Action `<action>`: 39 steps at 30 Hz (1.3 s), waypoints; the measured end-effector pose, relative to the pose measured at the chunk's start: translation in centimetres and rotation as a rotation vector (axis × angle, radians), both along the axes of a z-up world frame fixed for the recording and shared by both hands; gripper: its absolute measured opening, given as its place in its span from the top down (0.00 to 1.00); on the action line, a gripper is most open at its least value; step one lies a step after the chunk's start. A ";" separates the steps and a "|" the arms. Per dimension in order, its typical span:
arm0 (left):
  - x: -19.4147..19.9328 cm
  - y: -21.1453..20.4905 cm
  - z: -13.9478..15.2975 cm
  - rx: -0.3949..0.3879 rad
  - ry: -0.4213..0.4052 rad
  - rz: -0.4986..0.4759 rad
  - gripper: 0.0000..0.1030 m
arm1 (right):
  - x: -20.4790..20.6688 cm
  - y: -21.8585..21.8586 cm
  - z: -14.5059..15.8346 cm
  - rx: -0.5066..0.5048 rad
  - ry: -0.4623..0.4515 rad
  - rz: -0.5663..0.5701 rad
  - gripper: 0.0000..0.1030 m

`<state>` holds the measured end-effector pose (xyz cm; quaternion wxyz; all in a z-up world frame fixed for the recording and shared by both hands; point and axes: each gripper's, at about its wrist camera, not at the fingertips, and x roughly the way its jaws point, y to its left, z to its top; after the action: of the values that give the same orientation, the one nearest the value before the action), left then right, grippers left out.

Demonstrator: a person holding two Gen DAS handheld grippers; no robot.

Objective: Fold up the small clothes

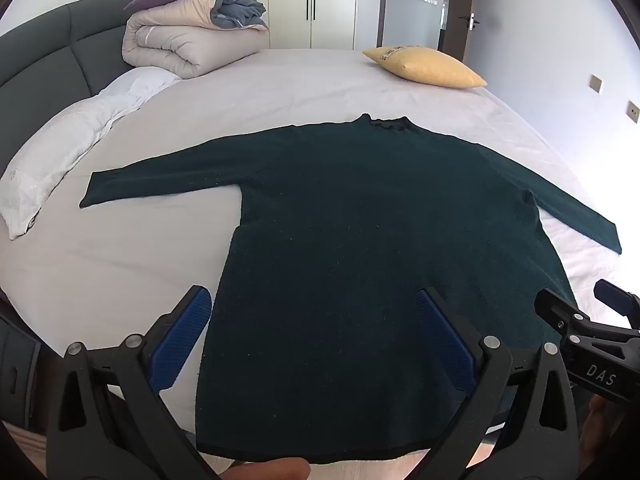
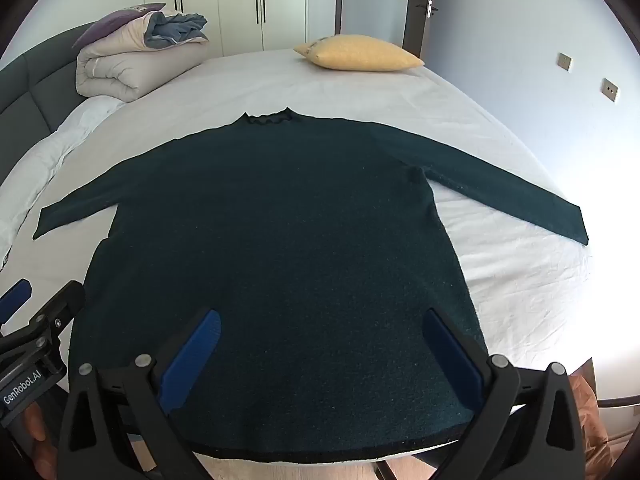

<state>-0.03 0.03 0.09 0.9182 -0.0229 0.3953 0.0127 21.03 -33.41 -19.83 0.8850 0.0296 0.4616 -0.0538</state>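
A dark green sweater (image 1: 372, 216) lies flat in the middle of the frame on the bed (image 1: 280, 80), sleeves spread, hem at the near edge. The left tongs (image 1: 316, 300) and right tongs (image 2: 324, 320) hang above the hem, both spread wide and holding nothing. A yellow pillow (image 1: 424, 66) sits upper right.

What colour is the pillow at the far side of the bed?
Yellow; the pillow shows best in the right wrist view.

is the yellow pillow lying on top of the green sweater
No, the yellow pillow sits at the far side of the bed, well apart from the dark green sweater spread flat nearer the camera.
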 end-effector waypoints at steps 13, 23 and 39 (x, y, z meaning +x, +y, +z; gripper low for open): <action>0.5 0.8 0.2 0.006 0.011 0.001 0.00 | 0.0 0.1 -0.2 0.001 -0.002 -0.001 0.00; 0.2 0.4 -0.3 0.010 0.011 0.002 0.00 | -0.1 0.1 -0.3 -0.001 0.000 -0.001 0.00; 0.1 0.5 -1.0 0.012 0.016 0.003 0.00 | -0.1 0.2 -0.5 -0.002 0.000 -0.001 0.00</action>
<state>0.11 0.56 -0.94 0.9151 -0.0178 0.4026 0.0167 20.89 -33.22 -20.36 0.8851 0.0289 0.4613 -0.0549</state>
